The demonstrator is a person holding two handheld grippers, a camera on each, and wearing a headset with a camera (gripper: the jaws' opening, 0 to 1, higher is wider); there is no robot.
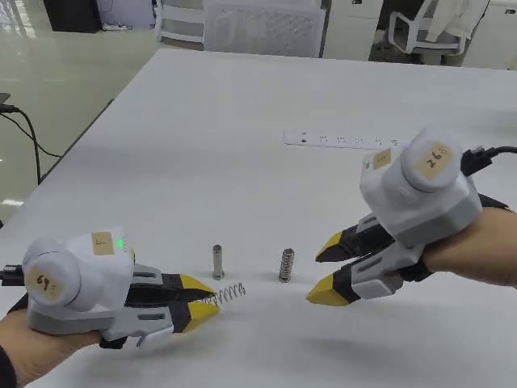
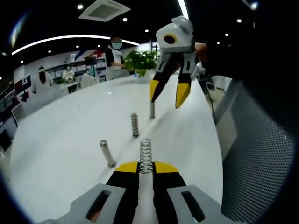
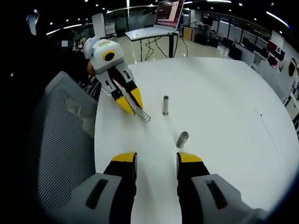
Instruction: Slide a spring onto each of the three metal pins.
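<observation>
Spring (image 1: 229, 293) held at one end between the yellow tips of the left gripper (image 1: 214, 301), low on the near left of a white table (image 1: 242, 121). The jaws are closed on the spring, which sticks out to the right, roughly level. Its free end is just near of a bare pin (image 1: 217, 262) that stands upright on the table. Right of that pin, a little apart, stands a second pin (image 1: 286, 265) with a coil already around its shaft. The right gripper (image 1: 327, 271) is on the right, its jaws spread wide with nothing between them, its tips pointing left toward the second pin but not touching it. A hand (image 1: 477, 250) grips it from behind. A power strip (image 1: 339, 140) lies far back on the table. In the left gripper view, the spring (image 2: 145, 156) rises from between the gripper's own tips (image 2: 145, 167), and a third pin (image 2: 152, 110) stands farther off, just below the right gripper (image 2: 167, 98); it is too small to tell whether it carries a coil. In the right gripper view, the bare pin (image 3: 165, 105) stands just beside the left gripper (image 3: 134, 105).
</observation>
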